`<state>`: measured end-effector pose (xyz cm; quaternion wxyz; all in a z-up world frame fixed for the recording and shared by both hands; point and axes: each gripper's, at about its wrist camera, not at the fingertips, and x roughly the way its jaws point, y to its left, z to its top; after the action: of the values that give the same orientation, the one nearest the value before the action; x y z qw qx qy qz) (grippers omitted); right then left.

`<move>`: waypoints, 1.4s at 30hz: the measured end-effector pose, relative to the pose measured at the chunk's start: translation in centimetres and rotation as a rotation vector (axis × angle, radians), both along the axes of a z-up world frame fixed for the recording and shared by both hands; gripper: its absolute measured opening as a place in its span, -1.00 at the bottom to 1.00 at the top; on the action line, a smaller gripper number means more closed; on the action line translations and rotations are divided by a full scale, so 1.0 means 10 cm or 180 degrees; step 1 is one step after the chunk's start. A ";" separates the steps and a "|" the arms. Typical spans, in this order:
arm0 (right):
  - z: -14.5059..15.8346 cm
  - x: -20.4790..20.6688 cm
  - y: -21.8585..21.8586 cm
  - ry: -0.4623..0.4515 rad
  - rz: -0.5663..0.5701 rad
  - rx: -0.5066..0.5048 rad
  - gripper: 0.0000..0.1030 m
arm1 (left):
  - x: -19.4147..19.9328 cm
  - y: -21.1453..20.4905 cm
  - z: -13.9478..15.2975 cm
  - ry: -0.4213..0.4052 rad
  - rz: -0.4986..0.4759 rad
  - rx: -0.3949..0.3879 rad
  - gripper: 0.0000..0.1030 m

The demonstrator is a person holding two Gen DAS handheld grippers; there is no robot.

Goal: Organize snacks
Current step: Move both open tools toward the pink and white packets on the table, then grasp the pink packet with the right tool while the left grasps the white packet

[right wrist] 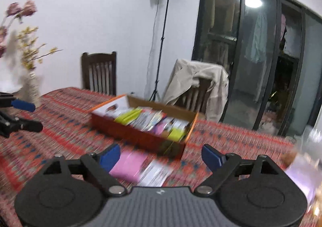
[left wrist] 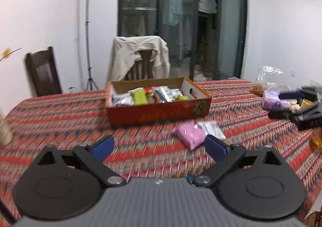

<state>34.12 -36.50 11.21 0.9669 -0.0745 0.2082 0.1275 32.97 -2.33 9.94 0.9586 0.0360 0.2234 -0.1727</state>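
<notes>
An orange-red cardboard box [left wrist: 159, 115] holding several snack packets stands mid-table on the patterned cloth; the right wrist view shows it corner-on [right wrist: 130, 136]. A pink packet [left wrist: 190, 135] and a white packet [left wrist: 212, 129] lie on the cloth in front of it. My left gripper [left wrist: 159, 147] is open and empty, well short of the box, with the pink packet just beyond its right finger. My right gripper [right wrist: 161, 156] is open and empty above the pink packet [right wrist: 128, 166] and the white packet [right wrist: 156, 172]. Both views are blurred.
A chair draped with a beige jacket [left wrist: 140, 59] and a bare dark chair [left wrist: 43, 72] stand behind the table. A vase of flowers [right wrist: 32, 88] is at the table's left end. A purple tissue pack [left wrist: 275, 100] and a plastic bag [left wrist: 265, 80] sit at the right.
</notes>
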 end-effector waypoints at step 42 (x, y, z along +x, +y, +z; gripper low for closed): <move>-1.29 1.73 0.90 0.0959 0.0166 0.0109 0.18 | 0.15 0.25 -0.67 0.0609 0.1026 -0.0279 0.93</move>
<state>51.46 -27.47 -1.66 0.9222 -0.0434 0.3468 0.1658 34.45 0.18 3.24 0.9489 -0.0587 0.3087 -0.0291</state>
